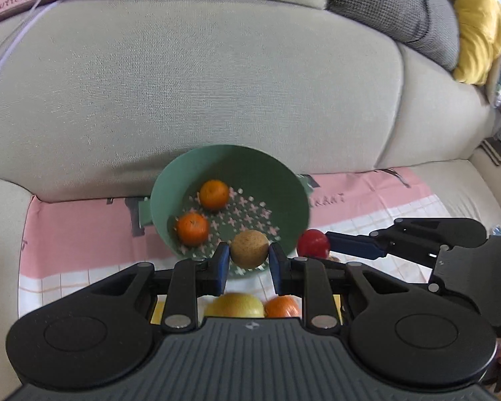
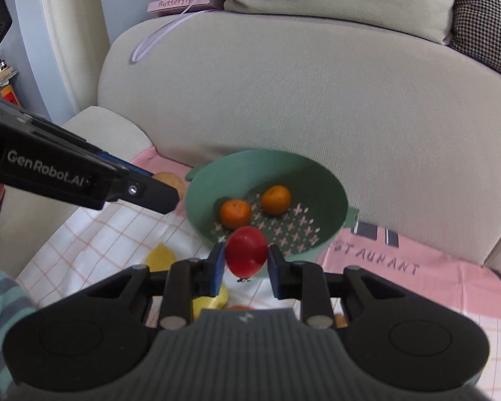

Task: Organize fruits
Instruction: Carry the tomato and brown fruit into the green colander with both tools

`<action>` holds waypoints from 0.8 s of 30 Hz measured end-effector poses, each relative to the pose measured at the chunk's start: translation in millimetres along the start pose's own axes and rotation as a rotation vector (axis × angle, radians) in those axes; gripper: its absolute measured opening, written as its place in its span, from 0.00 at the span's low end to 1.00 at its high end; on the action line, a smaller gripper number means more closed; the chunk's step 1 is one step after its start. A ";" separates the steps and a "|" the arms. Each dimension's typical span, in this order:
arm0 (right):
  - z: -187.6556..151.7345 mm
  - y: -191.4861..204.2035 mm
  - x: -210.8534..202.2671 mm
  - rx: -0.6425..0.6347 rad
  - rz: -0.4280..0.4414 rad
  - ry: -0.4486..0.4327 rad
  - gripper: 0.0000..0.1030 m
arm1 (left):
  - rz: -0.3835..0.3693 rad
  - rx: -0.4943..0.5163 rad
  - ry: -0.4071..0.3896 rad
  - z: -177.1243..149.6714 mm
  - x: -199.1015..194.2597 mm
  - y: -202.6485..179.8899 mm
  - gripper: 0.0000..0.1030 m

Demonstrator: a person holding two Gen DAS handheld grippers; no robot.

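Both of my grippers carry fruit toward the green colander (image 1: 170, 180), which sits on the pink-and-check cloth (image 1: 83, 220) at the foot of the sofa back (image 1: 217, 83). My left gripper (image 1: 249, 262) is clamped on a tan, rough-skinned round fruit (image 1: 249, 248), held at the colander's near rim, so the basin lies directly ahead and just below. My right gripper (image 2: 245, 265) is clamped on a red tomato-like fruit (image 2: 246, 250); from its own camera the fruit hangs in front of the near rim, while the left camera shows it beside the colander's right edge, outside the bowl. I judge the left load nearer to release; the right must travel leftward and farther in. Two mandarins (image 1: 213, 193) (image 1: 193, 229) already rest on the perforated floor at far left. A yellow fruit (image 1: 235, 304) and another orange one (image 1: 281, 306) wait on the cloth near me.
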State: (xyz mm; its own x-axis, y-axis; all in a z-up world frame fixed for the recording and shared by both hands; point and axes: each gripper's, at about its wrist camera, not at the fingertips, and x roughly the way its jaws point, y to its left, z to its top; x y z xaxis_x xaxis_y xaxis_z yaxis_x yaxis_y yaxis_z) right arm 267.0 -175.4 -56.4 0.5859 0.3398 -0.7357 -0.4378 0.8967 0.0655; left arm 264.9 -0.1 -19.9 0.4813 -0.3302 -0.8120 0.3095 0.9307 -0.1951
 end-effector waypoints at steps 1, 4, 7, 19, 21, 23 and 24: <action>4.3 -2.3 6.5 -0.003 -0.002 0.006 0.23 | 0.002 -0.007 0.007 3.7 7.1 1.8 0.27; 11.6 -8.9 26.4 -0.007 -0.004 0.049 0.23 | -0.001 -0.042 0.031 11.1 29.9 7.4 0.27; 16.2 -14.5 49.4 -0.022 -0.016 0.091 0.23 | -0.007 -0.055 0.064 14.4 52.5 9.1 0.27; 13.3 -18.2 118.4 -0.146 0.012 0.249 0.23 | -0.003 -0.103 0.205 9.7 116.6 23.7 0.27; 13.9 -19.2 123.7 -0.150 0.029 0.266 0.23 | 0.000 -0.110 0.218 9.7 122.8 26.4 0.27; 15.5 -19.1 127.1 -0.151 0.052 0.279 0.23 | 0.000 -0.116 0.231 9.5 128.0 28.7 0.27; 16.4 -18.1 128.6 -0.160 0.058 0.287 0.23 | 0.000 -0.118 0.238 9.0 130.6 29.8 0.27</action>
State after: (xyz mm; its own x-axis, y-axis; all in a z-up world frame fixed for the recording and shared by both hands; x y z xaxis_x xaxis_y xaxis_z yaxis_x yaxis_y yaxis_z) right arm 361.5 -143.3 -141.2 0.3505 0.2747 -0.8954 -0.5800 0.8143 0.0228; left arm 344.3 -16.9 -126.8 0.2707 -0.2970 -0.9157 0.2046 0.9472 -0.2467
